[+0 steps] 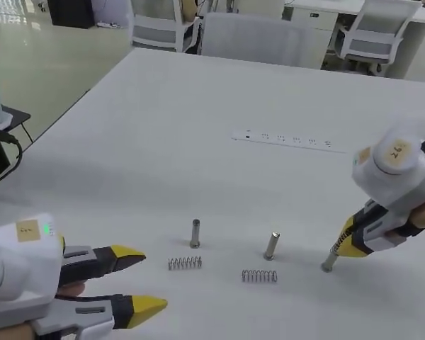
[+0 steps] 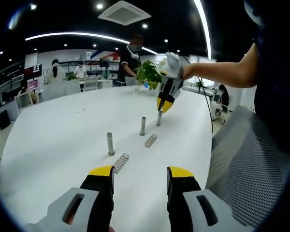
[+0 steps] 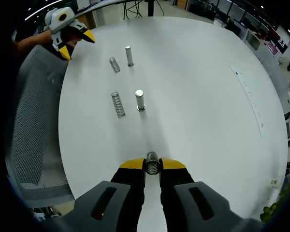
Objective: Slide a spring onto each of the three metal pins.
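Three short metal pins stand on the white table: one (image 1: 195, 232) at the left, one (image 1: 271, 245) in the middle, one (image 1: 329, 264) at the right. Two loose springs (image 1: 185, 263) (image 1: 259, 275) lie in front of the first two pins. My right gripper (image 1: 345, 246) is shut on a third spring (image 1: 338, 244), whose lower end meets the top of the right pin. Its own view looks end-on down that spring (image 3: 152, 163) between the yellow fingertips (image 3: 132, 164). My left gripper (image 1: 147, 280) hovers open at the near left with nothing between its fingers, short of the left spring (image 2: 121, 161).
A white power strip (image 1: 287, 139) lies farther back on the table (image 1: 163, 127). Grey office chairs (image 1: 248, 39) stand beyond the far edge. A mesh chair back (image 2: 251, 164) sits close on the near side. People stand far off in the room.
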A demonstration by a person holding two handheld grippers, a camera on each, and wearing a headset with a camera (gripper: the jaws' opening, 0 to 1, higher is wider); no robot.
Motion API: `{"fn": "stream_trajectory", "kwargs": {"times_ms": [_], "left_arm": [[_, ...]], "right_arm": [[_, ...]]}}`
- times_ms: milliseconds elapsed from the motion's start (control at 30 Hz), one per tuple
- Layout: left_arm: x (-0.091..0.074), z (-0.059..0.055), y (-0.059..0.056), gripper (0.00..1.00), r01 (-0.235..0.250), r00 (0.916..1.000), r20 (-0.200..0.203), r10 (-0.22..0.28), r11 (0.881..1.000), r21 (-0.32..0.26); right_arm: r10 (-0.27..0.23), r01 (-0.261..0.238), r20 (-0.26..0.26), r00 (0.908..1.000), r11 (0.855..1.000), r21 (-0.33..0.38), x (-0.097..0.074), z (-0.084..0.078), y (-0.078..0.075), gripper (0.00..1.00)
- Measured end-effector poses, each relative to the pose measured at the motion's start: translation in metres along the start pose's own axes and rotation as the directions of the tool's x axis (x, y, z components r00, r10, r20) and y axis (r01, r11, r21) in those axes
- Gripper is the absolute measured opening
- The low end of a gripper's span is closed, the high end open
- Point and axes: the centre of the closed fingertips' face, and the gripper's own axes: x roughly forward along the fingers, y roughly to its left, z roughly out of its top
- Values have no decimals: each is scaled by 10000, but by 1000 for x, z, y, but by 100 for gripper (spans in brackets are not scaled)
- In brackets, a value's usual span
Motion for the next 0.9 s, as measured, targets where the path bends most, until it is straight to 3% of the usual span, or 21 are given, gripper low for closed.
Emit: {"fn": "stream_trajectory", "kwargs": {"times_ms": [400, 900], "left_arm": [[0, 1, 0, 37, -1, 10000, -7, 1, 10000, 29], [-3, 2, 0, 37, -28, 10000, 1, 28, 10000, 45]], "right_arm": [[-140, 141, -425, 9990, 9999, 13, 27, -10, -2, 9], [-269, 269, -421, 9988, 9996, 14, 34, -10, -4, 10]]}}
